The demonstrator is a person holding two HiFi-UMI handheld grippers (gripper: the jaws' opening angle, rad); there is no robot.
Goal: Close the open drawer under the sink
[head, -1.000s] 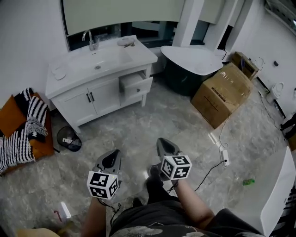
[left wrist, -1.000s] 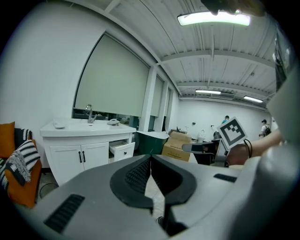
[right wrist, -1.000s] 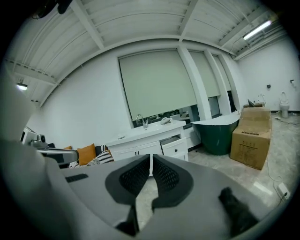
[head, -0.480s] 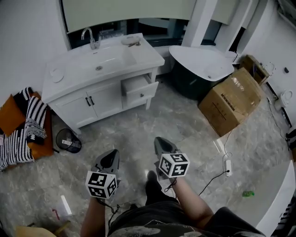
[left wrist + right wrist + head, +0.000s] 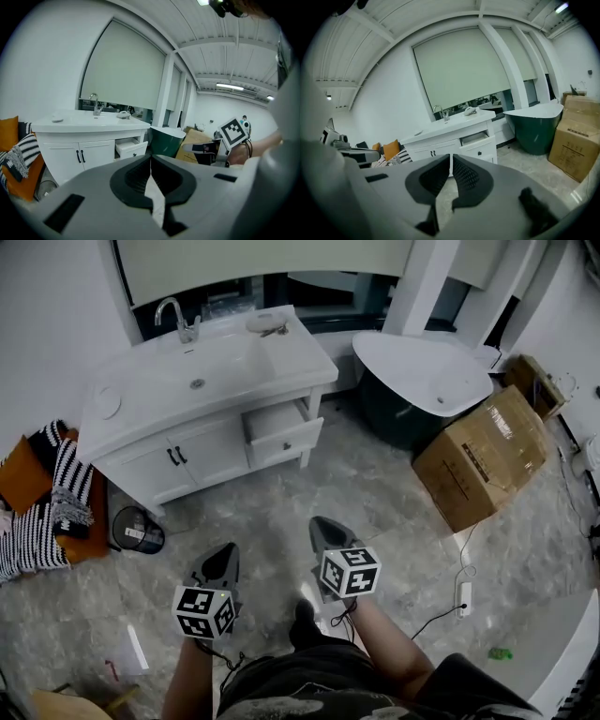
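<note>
Grey marble bathroom floor [image 5: 281,512] stretches to a white sink cabinet [image 5: 150,474], whose white right-hand drawer [image 5: 286,439] stands pulled out. Both forearms reach forward, left gripper [image 5: 227,551] and right gripper [image 5: 319,523] angled slightly downward, jaws clenched empty, well short of the drawer.

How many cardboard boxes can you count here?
2. A large box lies on the floor right of the dark tub; a smaller box stands behind it, farther right. More may be out of view.
</note>
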